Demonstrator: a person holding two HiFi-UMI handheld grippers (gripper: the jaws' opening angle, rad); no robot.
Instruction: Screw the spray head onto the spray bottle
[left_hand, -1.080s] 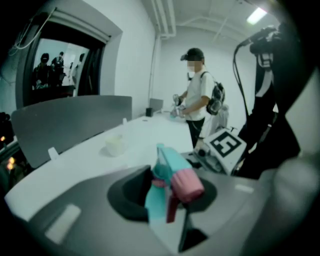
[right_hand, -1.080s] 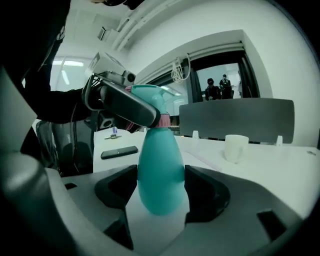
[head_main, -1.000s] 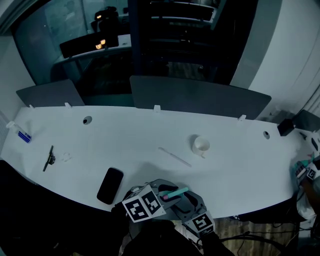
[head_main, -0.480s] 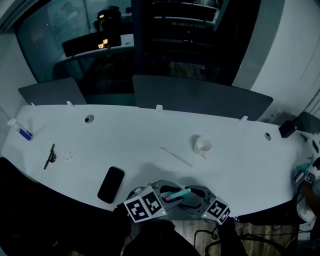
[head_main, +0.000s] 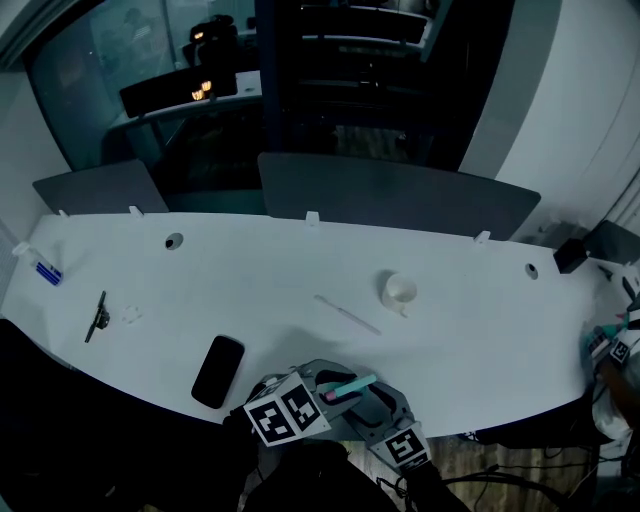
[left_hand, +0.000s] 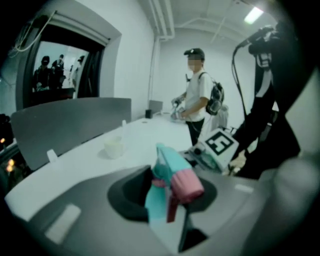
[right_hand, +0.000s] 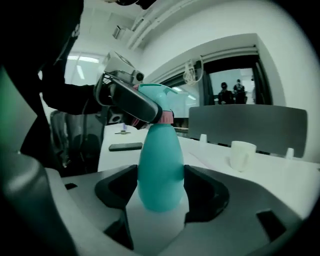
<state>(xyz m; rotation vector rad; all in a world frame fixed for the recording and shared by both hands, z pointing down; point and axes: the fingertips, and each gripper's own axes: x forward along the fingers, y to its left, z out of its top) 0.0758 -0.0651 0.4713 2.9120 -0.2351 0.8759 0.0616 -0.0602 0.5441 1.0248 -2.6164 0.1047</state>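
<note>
Near table edge: right claw (right_hand: 161, 194) was closed on the teal bottle (right_hand: 160, 165), jaws pressed on both sides of its body and holding it upright. The left claw (left_hand: 170, 194) was clamped on the spray head (left_hand: 167, 167), which sat on top of the bottle neck. The pink collar (right_hand: 168, 116) was right at the neck. Both claws were close together just off the front of the white table (head_main: 300, 260), bottle held in the air, not standing on it.

Progress, as a judgement: head placed on the bottle, tightening likely under way. Couldn't tell how far the thread was engaged. Left: finish twisting the collar down, then let go.

Further out on the table: a dark phone (head_main: 220, 370), a thin stick (head_main: 348, 313), a white cup (head_main: 400, 291). All well apart from the claws.
</note>
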